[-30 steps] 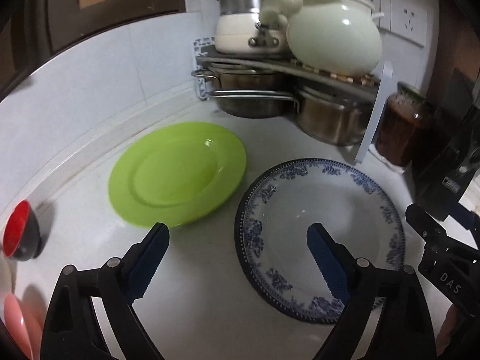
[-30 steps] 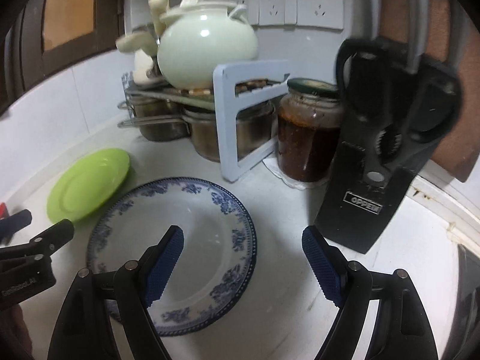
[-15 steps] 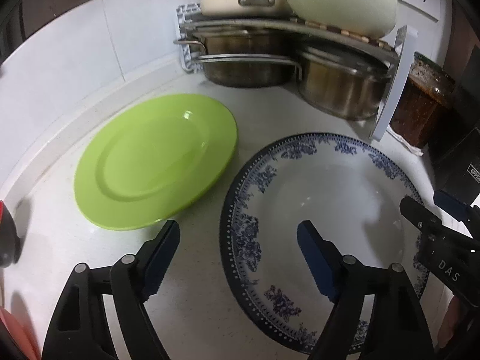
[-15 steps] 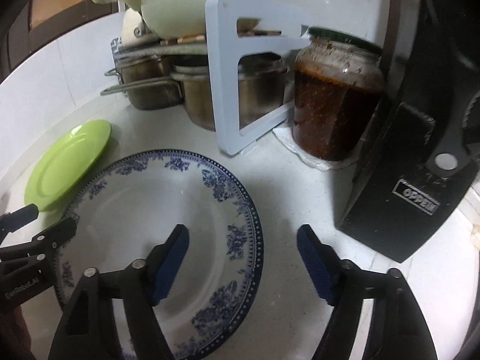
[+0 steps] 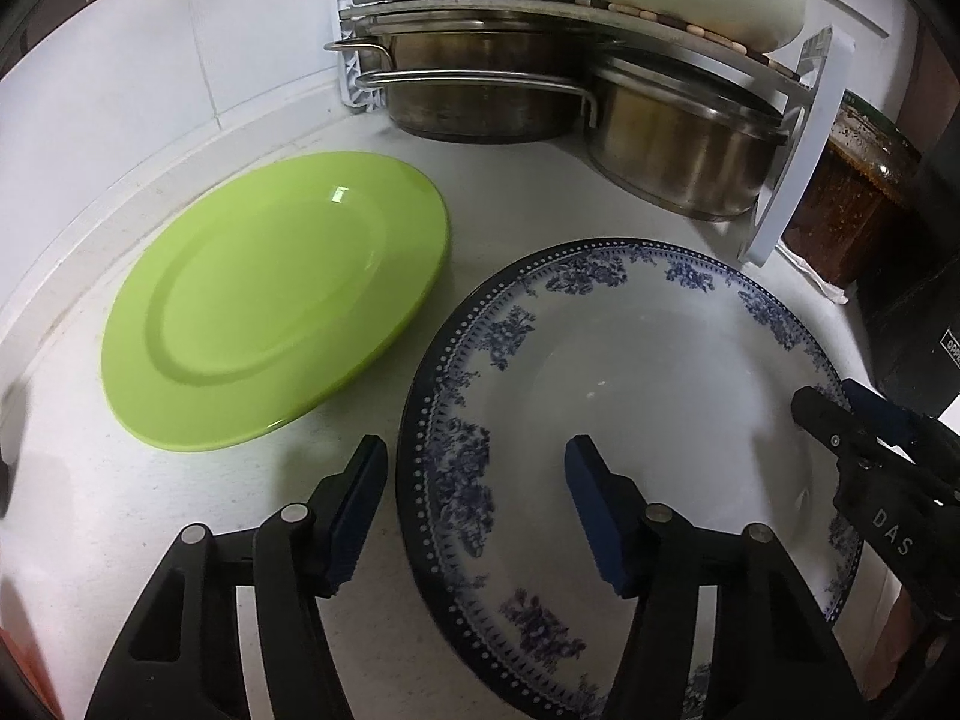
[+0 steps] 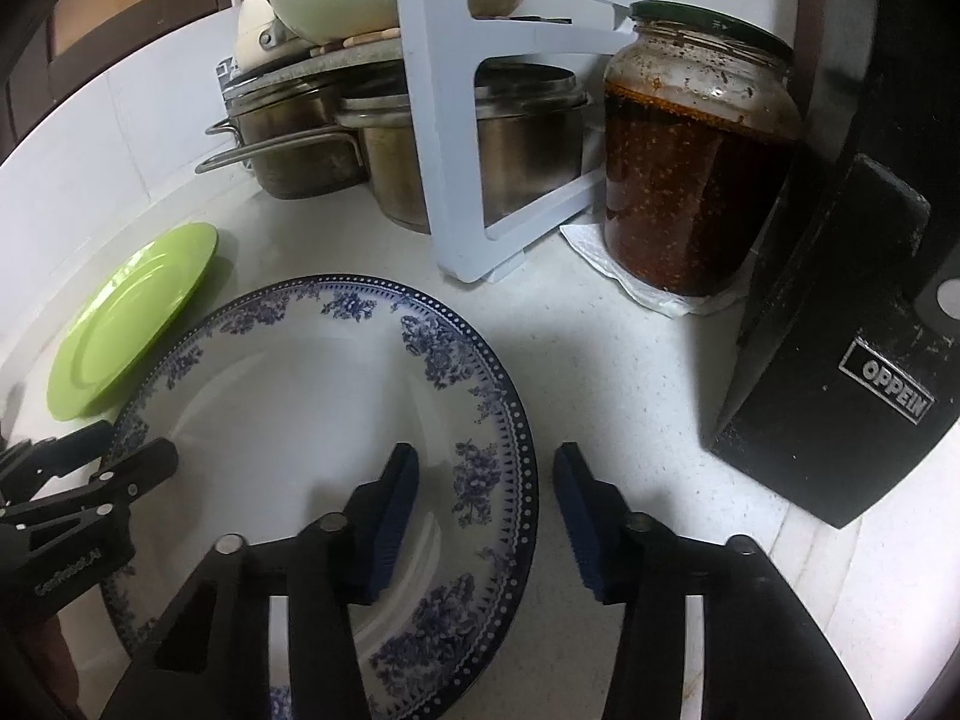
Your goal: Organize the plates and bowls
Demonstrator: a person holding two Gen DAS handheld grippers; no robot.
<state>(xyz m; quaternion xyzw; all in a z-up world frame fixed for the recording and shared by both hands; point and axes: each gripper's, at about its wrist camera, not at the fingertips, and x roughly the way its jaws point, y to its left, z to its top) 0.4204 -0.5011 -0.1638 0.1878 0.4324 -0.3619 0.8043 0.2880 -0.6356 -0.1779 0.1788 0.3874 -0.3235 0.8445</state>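
plate [image 5: 648, 372]: rim runs between each claw's pads, left and right edges
left claw [image 5: 474, 480]: jaws apart, just been closing, straddling left rim
right claw [image 6: 486, 489]: jaws apart, just been closing, straddling right rim

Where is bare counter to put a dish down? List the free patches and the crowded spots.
Free: the strip between the green plate and the pots, and the patch between the blue-patterned plate, jar and black knife block. Crowded: the back corner under the pot rack.
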